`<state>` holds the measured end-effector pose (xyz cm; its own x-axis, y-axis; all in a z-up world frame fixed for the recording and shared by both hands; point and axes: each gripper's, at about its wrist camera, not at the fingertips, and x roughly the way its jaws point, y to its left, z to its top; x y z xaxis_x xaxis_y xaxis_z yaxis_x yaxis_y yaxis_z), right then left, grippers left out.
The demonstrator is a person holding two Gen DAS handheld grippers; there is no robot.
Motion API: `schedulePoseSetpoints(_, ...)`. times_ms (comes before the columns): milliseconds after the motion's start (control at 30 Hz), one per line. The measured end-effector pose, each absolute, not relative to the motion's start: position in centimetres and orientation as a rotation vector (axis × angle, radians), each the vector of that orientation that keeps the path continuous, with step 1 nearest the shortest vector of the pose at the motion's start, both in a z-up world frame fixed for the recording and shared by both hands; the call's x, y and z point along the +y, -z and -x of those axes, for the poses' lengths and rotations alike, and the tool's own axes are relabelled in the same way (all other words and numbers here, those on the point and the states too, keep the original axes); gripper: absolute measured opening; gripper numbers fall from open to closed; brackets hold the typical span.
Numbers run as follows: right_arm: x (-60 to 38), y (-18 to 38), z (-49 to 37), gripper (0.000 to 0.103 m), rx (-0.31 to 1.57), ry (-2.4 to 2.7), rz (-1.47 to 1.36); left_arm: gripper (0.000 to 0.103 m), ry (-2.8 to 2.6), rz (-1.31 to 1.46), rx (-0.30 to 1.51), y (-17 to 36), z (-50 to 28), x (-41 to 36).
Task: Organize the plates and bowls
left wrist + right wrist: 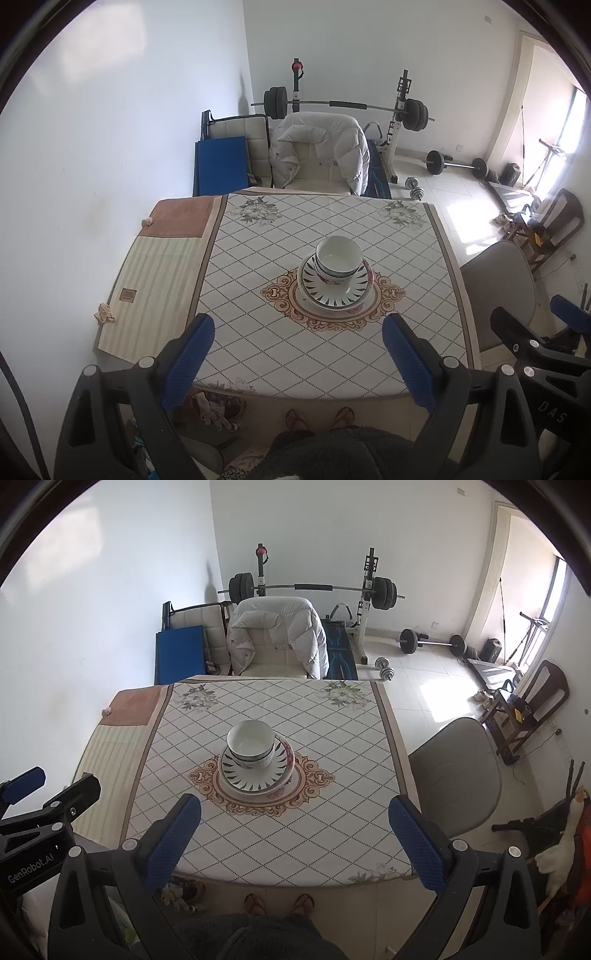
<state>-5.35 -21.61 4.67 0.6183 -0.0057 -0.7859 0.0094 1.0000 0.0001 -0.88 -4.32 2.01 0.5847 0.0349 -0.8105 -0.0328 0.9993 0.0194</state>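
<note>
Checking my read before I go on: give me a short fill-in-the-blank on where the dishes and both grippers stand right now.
1. The bowls are nested and sit on top of the ____.
2. The plates rest on the tablecloth's ____ medallion.
3. The left gripper and right gripper both have their jaws ____, holding nothing.
4. The chair behind the table has a white ____ draped over it.

Missing words: plates; orange; open; jacket
</note>
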Motion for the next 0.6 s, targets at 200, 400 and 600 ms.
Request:
schedulePoseSetpoints(200, -21.2, -5.0, 7.0, 0.103, 0.906, 0.019, 0.002, 0.093, -0.030, 0.002, 0.922, -2.6, 2.1, -4.2)
schedulePoseSetpoints(400, -21.3, -5.5, 8.0, 0.103, 0.901, 0.029, -0.008, 0.093, -0.015, -0.009, 0.916, -2.6, 2.9, -4.4)
schedulePoseSetpoints(600, -21.3, -5.3, 8.0, 0.103, 0.908, 0.034, -0.019, 0.093, -0.014, -0.009, 0.908, -2.7, 3.3, -4.1)
